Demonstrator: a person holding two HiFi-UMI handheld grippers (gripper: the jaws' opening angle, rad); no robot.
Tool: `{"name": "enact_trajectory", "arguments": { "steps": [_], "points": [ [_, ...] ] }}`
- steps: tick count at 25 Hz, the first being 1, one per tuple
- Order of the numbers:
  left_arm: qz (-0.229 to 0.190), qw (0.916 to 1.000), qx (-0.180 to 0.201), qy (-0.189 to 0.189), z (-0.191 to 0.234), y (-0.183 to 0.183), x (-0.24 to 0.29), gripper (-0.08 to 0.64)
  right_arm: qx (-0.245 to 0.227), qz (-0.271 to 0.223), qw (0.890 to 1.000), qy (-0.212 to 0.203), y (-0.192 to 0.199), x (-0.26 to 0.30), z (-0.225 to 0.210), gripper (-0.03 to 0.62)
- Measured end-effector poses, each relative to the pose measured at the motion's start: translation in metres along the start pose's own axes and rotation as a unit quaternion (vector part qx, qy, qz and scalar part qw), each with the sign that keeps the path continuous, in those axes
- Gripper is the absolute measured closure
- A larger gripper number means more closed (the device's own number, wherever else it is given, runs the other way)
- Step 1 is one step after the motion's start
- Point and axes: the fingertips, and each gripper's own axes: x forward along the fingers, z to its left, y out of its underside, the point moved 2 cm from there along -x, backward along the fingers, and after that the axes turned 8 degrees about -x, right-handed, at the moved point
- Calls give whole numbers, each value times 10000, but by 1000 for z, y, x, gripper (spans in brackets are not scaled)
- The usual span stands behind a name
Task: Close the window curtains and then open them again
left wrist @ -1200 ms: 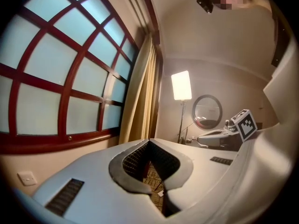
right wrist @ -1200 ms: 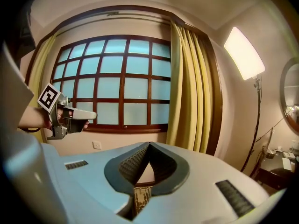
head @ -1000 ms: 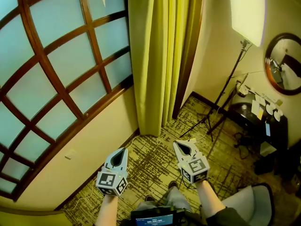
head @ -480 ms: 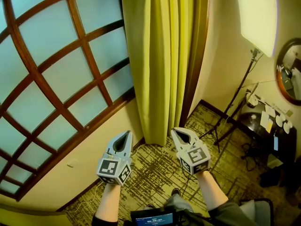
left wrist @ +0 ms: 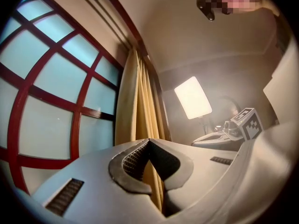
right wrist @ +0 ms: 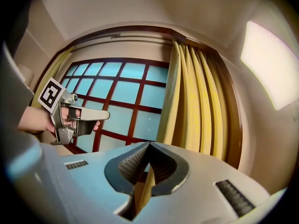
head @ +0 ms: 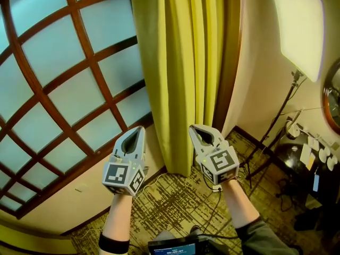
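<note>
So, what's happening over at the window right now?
A person has tongs in each hand, held up in front of the window. The left tongs and the right tongs are both shut, with nothing gripped between them. The yellow curtain hangs gathered at the window's right edge, so the panes are uncovered. Neither pair of tongs has hold of the curtain yet.
</note>
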Motion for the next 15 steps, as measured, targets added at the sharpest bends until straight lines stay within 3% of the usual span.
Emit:
{"name": "enact_trajectory", "arguments": {
  "steps": [4,15],
  "points": [
    [-255,9996,107,-95,4,-19,25,560,-94,-301,9995,55,-21,23,-28,580],
    [-718,9961,461,241,41,-67,96,560,-546,-653,9956,393,-64,100,-67,580]
  ]
}}
